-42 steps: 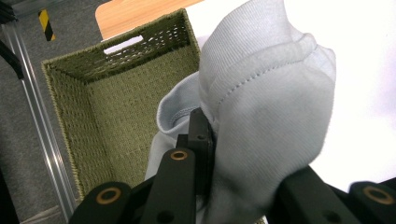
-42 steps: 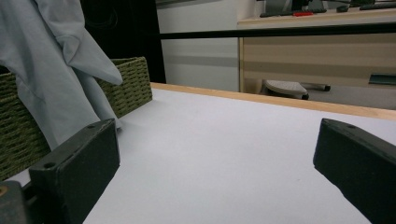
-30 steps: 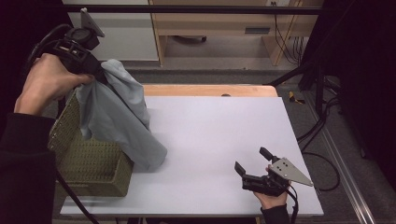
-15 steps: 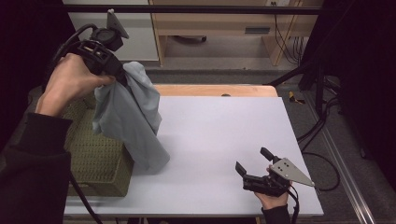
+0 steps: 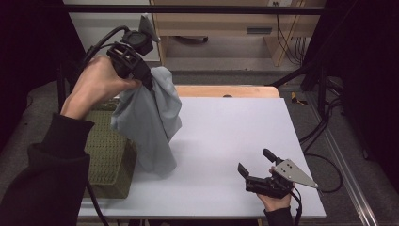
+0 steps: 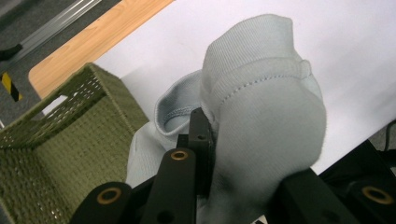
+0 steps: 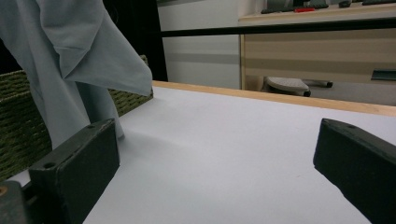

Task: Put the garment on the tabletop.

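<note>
grey cloth held high over the basket

while the left gripper was lifted near the upper left of the frame, its jaws were pinched tight on the top of a soft grey cloth. the cloth hung down long, and its bottom end touched the white table just beside a green woven basket. holding it by one top edge let the cloth fall open and straight, so it looked like the cloth was being pulled up and out, maybe to lay it flat. in the left gripper view the cloth bunched up thick between the jaws, with a stitched hem showing, and the basket sat at the lower left of the frame.

the right gripper rested low near the lower right of the frame, well apart from the cloth. its jaws were spread wide with nothing between them, as if it was waiting for a turn to help.

the table top was smooth, white and bare in the middle. a wooden edge ran along its far side. past the table were a grey floor, a pale wood bench and some dark cables at the upper right of the frame.
</note>
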`<control>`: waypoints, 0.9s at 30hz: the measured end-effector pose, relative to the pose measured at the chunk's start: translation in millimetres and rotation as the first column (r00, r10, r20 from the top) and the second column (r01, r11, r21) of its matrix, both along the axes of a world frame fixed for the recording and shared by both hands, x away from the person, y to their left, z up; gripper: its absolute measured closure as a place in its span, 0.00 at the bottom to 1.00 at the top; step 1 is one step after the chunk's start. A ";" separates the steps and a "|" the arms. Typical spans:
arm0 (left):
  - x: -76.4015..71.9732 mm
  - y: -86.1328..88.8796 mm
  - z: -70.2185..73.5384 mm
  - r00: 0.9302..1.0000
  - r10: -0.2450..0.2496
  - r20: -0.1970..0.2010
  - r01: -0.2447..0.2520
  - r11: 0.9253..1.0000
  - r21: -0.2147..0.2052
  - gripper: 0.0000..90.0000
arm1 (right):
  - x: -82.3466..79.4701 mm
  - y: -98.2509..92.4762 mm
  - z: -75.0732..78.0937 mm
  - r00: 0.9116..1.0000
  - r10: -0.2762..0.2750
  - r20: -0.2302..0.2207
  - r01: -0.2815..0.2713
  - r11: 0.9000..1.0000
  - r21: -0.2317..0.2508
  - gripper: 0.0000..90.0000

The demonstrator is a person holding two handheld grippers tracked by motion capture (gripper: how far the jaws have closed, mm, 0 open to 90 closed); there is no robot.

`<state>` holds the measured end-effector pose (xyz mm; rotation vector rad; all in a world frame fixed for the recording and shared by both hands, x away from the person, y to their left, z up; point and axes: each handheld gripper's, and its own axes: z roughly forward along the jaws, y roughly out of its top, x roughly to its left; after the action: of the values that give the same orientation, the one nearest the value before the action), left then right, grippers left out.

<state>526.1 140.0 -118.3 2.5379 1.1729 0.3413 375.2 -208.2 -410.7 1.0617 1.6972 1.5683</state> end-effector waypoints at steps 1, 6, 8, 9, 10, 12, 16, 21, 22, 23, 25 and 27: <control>-0.3 -3.3 0.0 1.000 -0.005 -0.002 0.005 1.000 -0.001 0.87 | -1.8 1.8 1.2 1.000 -0.001 -0.027 0.002 1.000 0.028 0.01; -1.5 -19.1 -0.6 0.999 -0.032 0.000 0.032 0.999 0.003 0.87 | -0.5 1.0 0.8 1.000 -0.002 -0.008 0.002 1.000 0.013 0.01; -2.3 -24.6 -0.1 0.999 -0.042 -0.001 0.042 0.999 0.005 0.87 | -1.0 1.0 0.9 1.000 -0.001 -0.015 0.001 1.000 0.017 0.01; -3.1 -28.9 0.9 0.998 -0.056 0.003 0.056 0.998 0.005 0.87 | -0.3 0.1 0.4 1.000 0.002 -0.003 -0.002 1.000 0.003 0.01; -4.0 -31.4 1.3 0.998 -0.057 0.000 0.057 0.998 0.002 0.87 | -1.2 1.5 1.2 1.000 -0.004 -0.019 0.005 1.000 0.022 0.01; -6.3 -37.0 3.5 0.997 -0.074 0.002 0.074 0.997 -0.005 0.87 | -0.7 0.5 1.0 1.000 -0.001 -0.009 0.001 1.000 0.012 0.01; -10.3 -47.3 7.4 0.996 -0.094 0.011 0.094 0.996 -0.007 0.87 | -1.1 1.2 1.5 1.000 0.003 -0.005 -0.003 1.000 0.021 0.01; -15.7 -61.8 7.9 0.989 -0.148 0.011 0.148 0.989 -0.006 0.87 | -1.9 1.6 1.6 1.000 0.003 -0.013 -0.003 1.000 0.023 0.01; -16.5 -64.7 6.0 0.989 -0.147 0.014 0.147 0.989 -0.008 0.87 | -1.4 1.0 1.5 1.000 0.002 -0.004 -0.002 1.000 0.016 0.01; -16.8 -67.7 4.0 0.986 -0.165 0.006 0.165 0.986 0.001 0.87 | -2.6 0.5 2.2 1.000 0.002 -0.015 -0.001 1.000 0.015 0.01; -16.7 -70.5 1.7 0.985 -0.172 0.006 0.172 0.985 0.004 0.87 | -2.1 0.1 2.1 1.000 0.005 -0.004 -0.005 1.000 0.017 0.01; -16.7 -73.6 -2.0 0.984 -0.180 0.005 0.180 0.984 -0.004 0.87 | -2.0 0.0 2.0 1.000 0.005 -0.004 -0.005 1.000 0.014 0.01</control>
<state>509.4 66.3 -120.3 2.6126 0.9310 0.2995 373.2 -208.2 -408.7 1.0687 1.6950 1.5838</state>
